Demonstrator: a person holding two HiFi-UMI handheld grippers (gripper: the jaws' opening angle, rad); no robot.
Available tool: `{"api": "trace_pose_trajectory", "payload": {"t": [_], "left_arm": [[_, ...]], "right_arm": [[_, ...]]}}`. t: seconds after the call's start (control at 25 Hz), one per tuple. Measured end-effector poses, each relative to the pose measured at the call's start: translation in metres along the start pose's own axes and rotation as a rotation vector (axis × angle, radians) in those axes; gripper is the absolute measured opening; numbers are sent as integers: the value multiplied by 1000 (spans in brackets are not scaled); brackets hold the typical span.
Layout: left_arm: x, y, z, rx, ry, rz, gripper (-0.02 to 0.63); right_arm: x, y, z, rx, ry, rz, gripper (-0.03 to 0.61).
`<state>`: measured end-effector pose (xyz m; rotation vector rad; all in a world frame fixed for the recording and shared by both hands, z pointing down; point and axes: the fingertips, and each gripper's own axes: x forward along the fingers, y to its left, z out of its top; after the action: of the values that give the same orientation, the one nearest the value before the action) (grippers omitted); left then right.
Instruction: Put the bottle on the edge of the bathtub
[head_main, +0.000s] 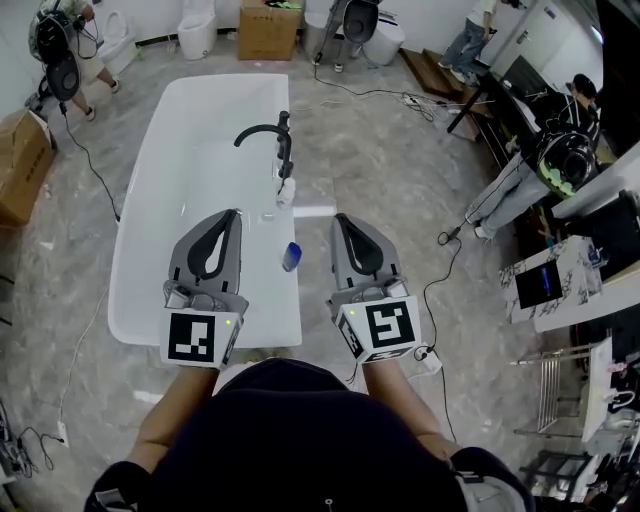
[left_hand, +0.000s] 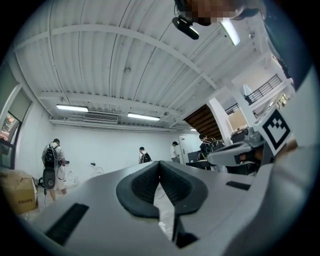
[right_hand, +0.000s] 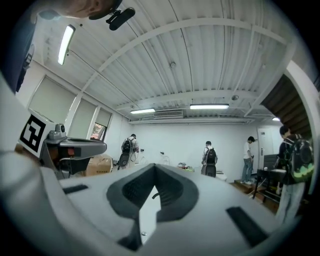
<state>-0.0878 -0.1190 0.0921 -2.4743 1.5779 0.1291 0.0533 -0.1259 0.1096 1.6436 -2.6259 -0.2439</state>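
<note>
Black faucet (head_main: 268, 137) beyond blue bottle (head_main: 291, 257) on bathtub (head_main: 178, 130) edge.

No word, brand name or number can be read anywhere in this workshop scene. The only signs are black-and-white square code markers, one on the cube of the left gripper (head_main: 236, 213) and one on the cube of the right gripper (head_main: 340, 218); they are blocky patterns, not letters. Any print on the cardboard box (head_main: 268, 30) by the far wall, or on the white bottle (head_main: 286, 193) standing on the rim of the bathtub (head_main: 145, 200), is too small to make out.
</note>
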Motion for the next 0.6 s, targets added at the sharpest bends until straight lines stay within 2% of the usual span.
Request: {"api": "trace_pose_trajectory", "payload": {"t": [0.6], "left_arm": [[0,-19,2,34,-6,37,3]], "right_arm": [[-15,-15,-3,-15,-24,34,2]]}}
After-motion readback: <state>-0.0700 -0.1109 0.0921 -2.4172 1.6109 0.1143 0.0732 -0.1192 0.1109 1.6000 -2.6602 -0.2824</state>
